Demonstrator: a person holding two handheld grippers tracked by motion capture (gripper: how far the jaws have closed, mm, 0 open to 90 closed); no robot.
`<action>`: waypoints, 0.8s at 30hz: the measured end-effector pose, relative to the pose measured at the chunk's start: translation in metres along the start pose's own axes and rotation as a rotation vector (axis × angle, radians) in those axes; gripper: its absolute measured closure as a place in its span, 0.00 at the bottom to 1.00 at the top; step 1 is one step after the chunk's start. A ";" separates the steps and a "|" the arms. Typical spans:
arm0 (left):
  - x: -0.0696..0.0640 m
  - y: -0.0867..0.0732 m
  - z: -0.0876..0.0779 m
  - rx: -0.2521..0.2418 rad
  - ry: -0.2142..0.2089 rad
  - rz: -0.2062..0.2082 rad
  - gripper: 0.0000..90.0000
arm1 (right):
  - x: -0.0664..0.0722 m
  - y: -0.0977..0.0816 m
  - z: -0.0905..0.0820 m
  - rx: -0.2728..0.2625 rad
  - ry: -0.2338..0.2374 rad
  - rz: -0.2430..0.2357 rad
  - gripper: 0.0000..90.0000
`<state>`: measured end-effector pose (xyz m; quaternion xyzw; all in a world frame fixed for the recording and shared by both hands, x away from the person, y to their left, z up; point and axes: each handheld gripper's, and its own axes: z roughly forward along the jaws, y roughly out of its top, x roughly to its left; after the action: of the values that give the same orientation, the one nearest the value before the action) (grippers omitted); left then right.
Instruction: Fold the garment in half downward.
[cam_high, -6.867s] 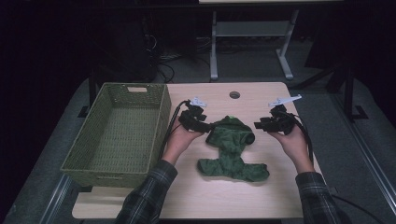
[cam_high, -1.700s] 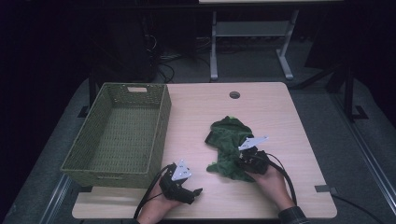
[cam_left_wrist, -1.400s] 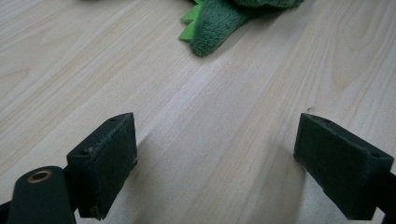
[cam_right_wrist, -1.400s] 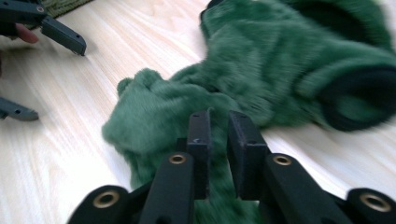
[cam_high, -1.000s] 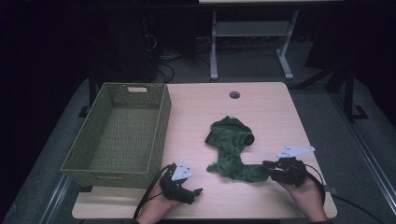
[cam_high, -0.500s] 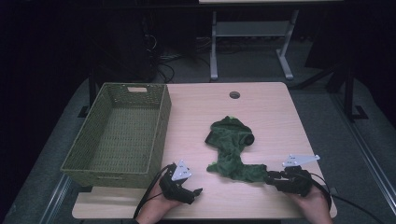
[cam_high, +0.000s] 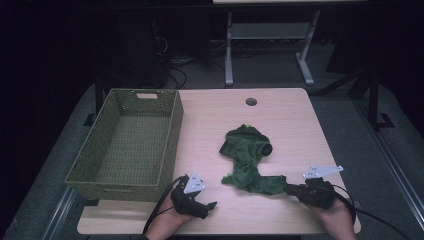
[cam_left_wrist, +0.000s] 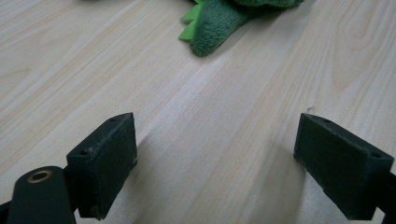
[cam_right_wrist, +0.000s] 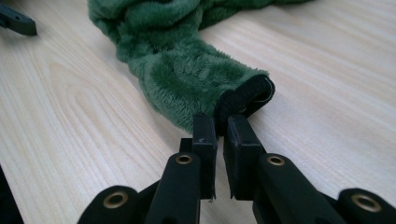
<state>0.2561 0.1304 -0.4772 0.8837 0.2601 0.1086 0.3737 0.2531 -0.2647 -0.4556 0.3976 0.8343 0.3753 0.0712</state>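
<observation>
A green fleece garment (cam_high: 247, 155) lies crumpled on the wooden table, one sleeve stretched toward the front right. In the right gripper view my right gripper (cam_right_wrist: 219, 126) has just been closing, and its jaws now pinch the black cuff (cam_right_wrist: 247, 95) at the end of that green sleeve (cam_right_wrist: 173, 70). In the high view the right gripper (cam_high: 290, 189) sits at the sleeve's tip. My left gripper (cam_high: 207, 207) rests near the front edge, its jaws wide apart over bare wood (cam_left_wrist: 215, 144), with the garment's spiked edge (cam_left_wrist: 219, 23) farther off.
A green woven basket (cam_high: 172, 130) stands on the table's left side with nothing inside. A cable hole (cam_high: 251, 101) sits near the far edge. Beyond the table, a metal frame and cables stand on a dark floor.
The right hand has drawn back toward the front right corner, and the sleeve end has stretched out with it. Its jaws have closed on the cuff. The left gripper has stayed put.
</observation>
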 end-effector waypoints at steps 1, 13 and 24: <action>0.000 0.000 0.000 0.000 0.000 0.000 0.14 | 0.001 0.001 -0.004 -0.012 -0.002 0.002 0.93; 0.000 0.000 0.000 0.000 0.000 0.000 0.14 | 0.006 0.006 -0.016 -0.070 0.008 -0.029 0.94; 0.000 0.000 0.000 0.000 0.000 0.000 0.14 | 0.020 0.025 -0.024 -0.122 0.036 -0.085 0.94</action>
<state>0.2561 0.1304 -0.4772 0.8837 0.2600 0.1087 0.3737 0.2449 -0.2543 -0.4183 0.3500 0.8271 0.4292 0.0961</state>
